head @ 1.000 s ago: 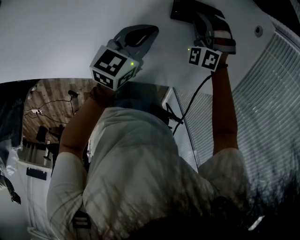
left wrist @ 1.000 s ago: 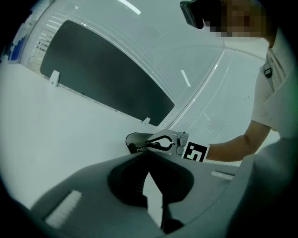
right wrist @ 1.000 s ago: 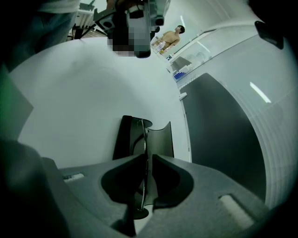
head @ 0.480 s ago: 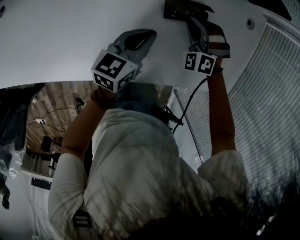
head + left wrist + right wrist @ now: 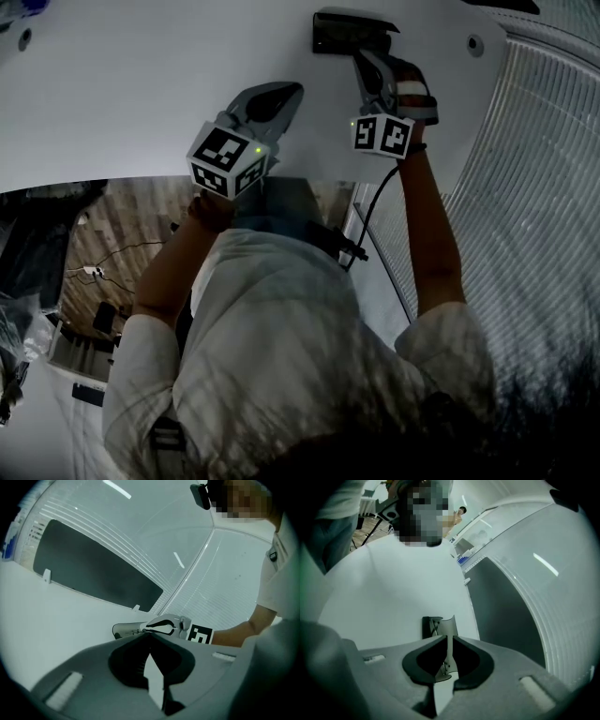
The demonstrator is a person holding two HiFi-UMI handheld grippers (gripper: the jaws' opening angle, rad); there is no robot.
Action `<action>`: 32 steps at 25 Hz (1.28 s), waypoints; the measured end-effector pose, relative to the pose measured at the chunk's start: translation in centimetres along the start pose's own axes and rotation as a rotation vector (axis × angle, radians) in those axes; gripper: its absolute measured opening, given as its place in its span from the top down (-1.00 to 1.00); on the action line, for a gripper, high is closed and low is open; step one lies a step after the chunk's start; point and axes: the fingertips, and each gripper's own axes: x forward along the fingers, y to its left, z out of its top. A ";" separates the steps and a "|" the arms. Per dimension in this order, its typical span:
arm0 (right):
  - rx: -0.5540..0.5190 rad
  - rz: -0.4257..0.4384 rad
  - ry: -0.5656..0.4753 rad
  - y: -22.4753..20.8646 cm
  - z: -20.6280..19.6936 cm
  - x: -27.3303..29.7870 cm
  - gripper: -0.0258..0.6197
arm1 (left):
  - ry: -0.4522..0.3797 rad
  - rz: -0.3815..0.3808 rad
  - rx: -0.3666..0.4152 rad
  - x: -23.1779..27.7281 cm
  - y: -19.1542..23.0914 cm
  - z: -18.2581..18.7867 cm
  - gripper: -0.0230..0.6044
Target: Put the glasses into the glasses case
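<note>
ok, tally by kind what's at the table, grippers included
glasses case: 1
grippers: 2 (left gripper, right gripper; the right claw is closing with the case's flap in it)
total: 3

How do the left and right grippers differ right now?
The left gripper is shut with nothing between its jaws; the right gripper is closing its jaws on the glasses case flap. The left gripper is apart from the case; the right gripper touches it. Both carry marker cubes.
</note>
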 end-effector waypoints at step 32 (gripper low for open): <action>1.143 -0.347 -0.804 -19.5 18.6 -37.0 0.92 | -0.374 -0.250 0.370 -14.9 -23.1 20.1 0.93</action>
